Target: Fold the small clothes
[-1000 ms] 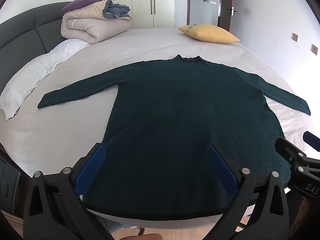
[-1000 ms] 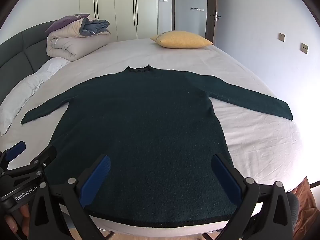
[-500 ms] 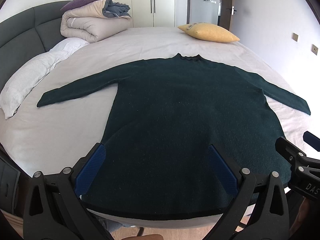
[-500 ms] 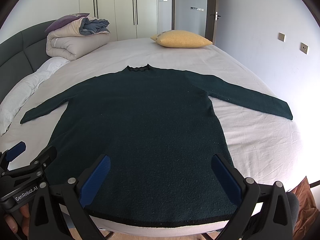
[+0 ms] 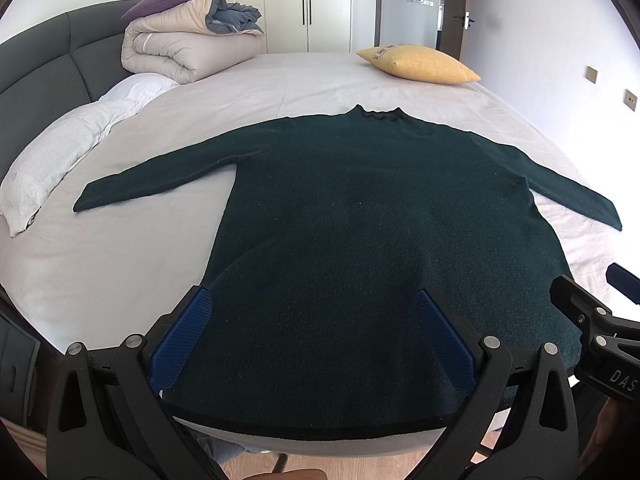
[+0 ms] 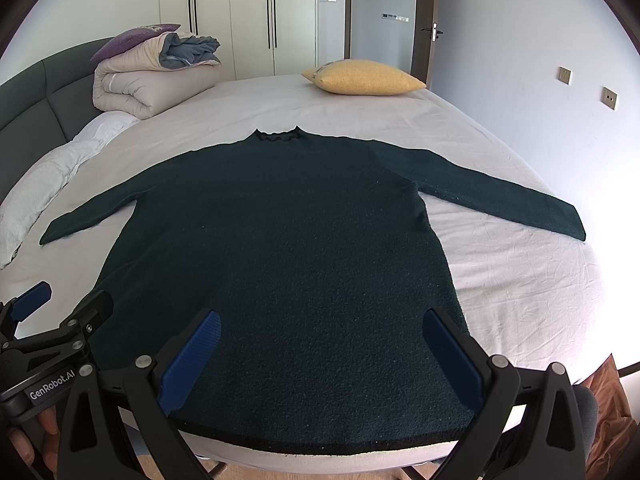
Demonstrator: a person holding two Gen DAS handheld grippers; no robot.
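Note:
A dark green long-sleeved sweater [image 5: 360, 216] lies flat and face up on the bed, collar far, hem at the near edge, both sleeves spread out; it also shows in the right wrist view [image 6: 288, 240]. My left gripper [image 5: 312, 320] is open and empty, held above the hem on the sweater's left half. My right gripper [image 6: 320, 336] is open and empty above the hem on the right half. Each gripper shows at the edge of the other's view, the right one [image 5: 592, 320] and the left one [image 6: 60, 320].
The bed sheet [image 5: 120, 264] is pale and wrinkled. A white pillow [image 5: 60, 152] lies at the left by the dark headboard [image 5: 44, 68]. A rolled duvet [image 5: 188, 48] and a yellow cushion [image 5: 420, 65] sit at the far side. Wooden floor shows below the bed's near edge.
Both views have shifted slightly, the sweater sitting a little lower in frame. The grippers stay open and the sweater has not moved.

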